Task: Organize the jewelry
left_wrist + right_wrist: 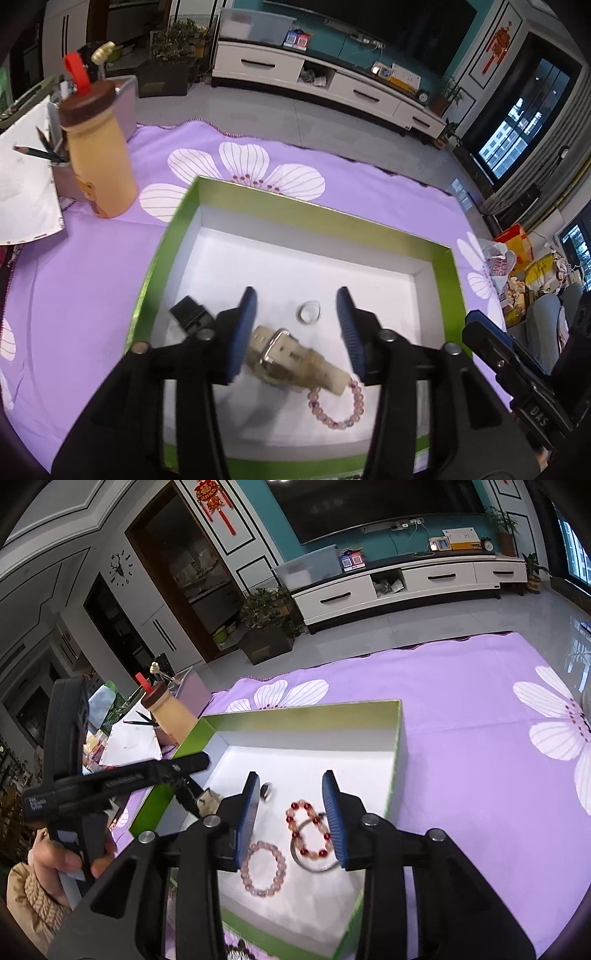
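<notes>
A green box (173, 229) with a white floor lies on the purple cloth; it also shows in the right wrist view (395, 760). In the left wrist view it holds a beige watch (291, 356), a silver ring (309, 312), a pink bead bracelet (341, 408) and a black piece (190, 312). My left gripper (297, 306) is open above the watch and ring, empty. In the right wrist view a red-and-pink bead bracelet (308, 829) lies over a silver bangle (314, 866), beside a pink bracelet (263, 869) and a ring (266, 789). My right gripper (290, 788) is open above them, empty.
A tan bottle with a brown cap (99, 155) and a cup with pencils (55, 162) stand at the left beside white paper (26, 184). The left gripper's body (122, 775) reaches over the box's left wall in the right wrist view.
</notes>
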Demonstrator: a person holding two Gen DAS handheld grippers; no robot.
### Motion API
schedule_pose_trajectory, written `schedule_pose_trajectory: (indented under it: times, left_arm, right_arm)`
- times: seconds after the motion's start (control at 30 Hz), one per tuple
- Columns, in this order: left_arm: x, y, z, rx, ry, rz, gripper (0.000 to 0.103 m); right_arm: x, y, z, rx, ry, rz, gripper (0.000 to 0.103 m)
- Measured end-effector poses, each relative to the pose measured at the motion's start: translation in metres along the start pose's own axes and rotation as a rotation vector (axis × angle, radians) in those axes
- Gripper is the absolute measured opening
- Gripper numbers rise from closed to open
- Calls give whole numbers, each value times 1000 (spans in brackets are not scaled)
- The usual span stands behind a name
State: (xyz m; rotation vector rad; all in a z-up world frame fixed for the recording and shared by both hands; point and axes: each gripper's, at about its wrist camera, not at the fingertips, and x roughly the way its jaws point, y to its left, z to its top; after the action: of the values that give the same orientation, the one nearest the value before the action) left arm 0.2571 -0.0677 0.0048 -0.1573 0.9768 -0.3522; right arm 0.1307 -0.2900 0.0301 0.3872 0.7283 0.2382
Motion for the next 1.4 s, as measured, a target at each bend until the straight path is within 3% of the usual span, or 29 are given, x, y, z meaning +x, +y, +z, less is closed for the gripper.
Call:
schedule_pose_trajectory:
  times: [0.4,0.8,1.17,1.4]
  left_arm:
    - [-81,37,-47,-1,-79,56,71]
    - [-105,52,-130,32,-48,101,76]
    - [-109,49,-182,21,-55,149,77]
    - [-102,56,-199,-20,-26,129,77]
  right_arm:
    - [-61,-11,-30,15,-49,-19,36]
    - [-105,-3,-75,-27,-39,-55,36]
    - [-91,9,-125,-88,89,-92,36]
    - [-65,2,-145,-66,153,-116,36]
